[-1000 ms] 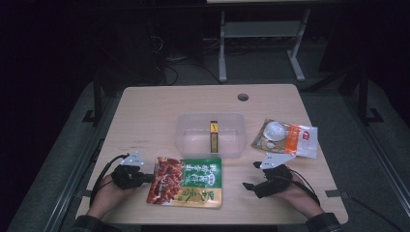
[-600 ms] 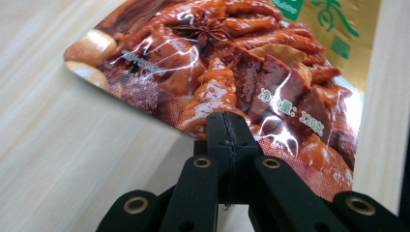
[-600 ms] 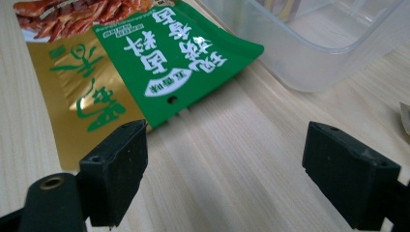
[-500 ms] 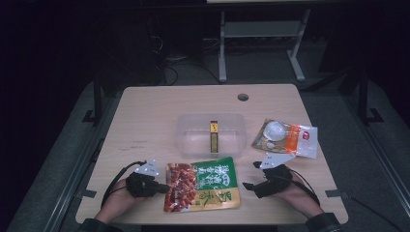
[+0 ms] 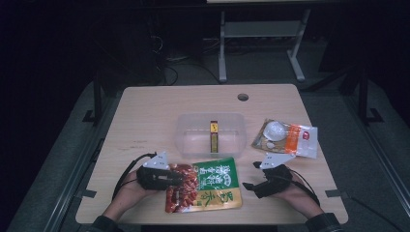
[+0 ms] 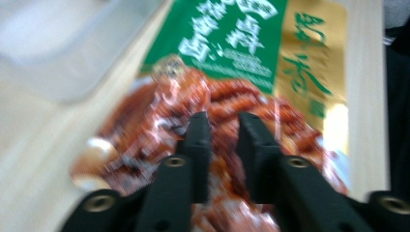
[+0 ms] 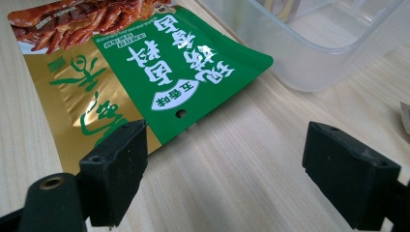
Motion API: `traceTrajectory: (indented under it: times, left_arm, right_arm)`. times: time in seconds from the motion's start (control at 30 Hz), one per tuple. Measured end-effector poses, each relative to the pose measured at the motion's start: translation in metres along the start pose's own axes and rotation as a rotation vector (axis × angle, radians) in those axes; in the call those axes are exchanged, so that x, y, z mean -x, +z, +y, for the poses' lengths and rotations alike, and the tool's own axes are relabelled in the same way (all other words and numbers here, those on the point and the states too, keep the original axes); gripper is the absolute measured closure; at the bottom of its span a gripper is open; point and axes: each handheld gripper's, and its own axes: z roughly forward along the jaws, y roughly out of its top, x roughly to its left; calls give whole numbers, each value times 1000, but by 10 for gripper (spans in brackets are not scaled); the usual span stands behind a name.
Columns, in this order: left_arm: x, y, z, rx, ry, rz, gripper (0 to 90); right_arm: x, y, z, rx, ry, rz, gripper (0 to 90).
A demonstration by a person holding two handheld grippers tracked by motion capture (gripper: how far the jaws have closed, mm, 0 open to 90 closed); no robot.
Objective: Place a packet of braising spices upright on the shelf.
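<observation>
Snack pouch (image 5: 205, 187): green upper panel with white characters, gold lower panel with green script, and a red-brown photograph of glossy meat pieces along one side; a white oval label sits on the green field. Container (image 5: 189, 134): clear, colourless plastic, holding a narrow stick (image 5: 213, 136) in yellow and dark brown. Second packet (image 5: 286, 137): transparent film with an orange and white printed section and a pale round content. Table (image 5: 145, 116): light wood grain, with a dark round hole. Left gripper (image 6: 223, 130) and right gripper (image 7: 225, 159): matt black jaws, grey top plates.
</observation>
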Motion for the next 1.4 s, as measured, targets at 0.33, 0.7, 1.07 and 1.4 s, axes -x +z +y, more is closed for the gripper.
traceTrajectory:
  times: [0.33, 0.7, 1.07, 1.4]
  left_arm:
    - [-13, 38, 22, -43, 76, -31, 291]
    - [-24, 51, 20, -56, 76, -43, 185]
    - [-28, 57, 21, -55, 81, -66, 162]
    - [-28, 58, 17, -41, 71, -80, 174]
  right_arm:
    - [-2, -3, -2, -2, 10, 6, 156]
    - [-5, -12, -11, 2, 18, -14, 156]
    - [-7, -20, -19, 3, 39, -29, 156]
    - [-8, -21, -18, 2, 36, -26, 156]
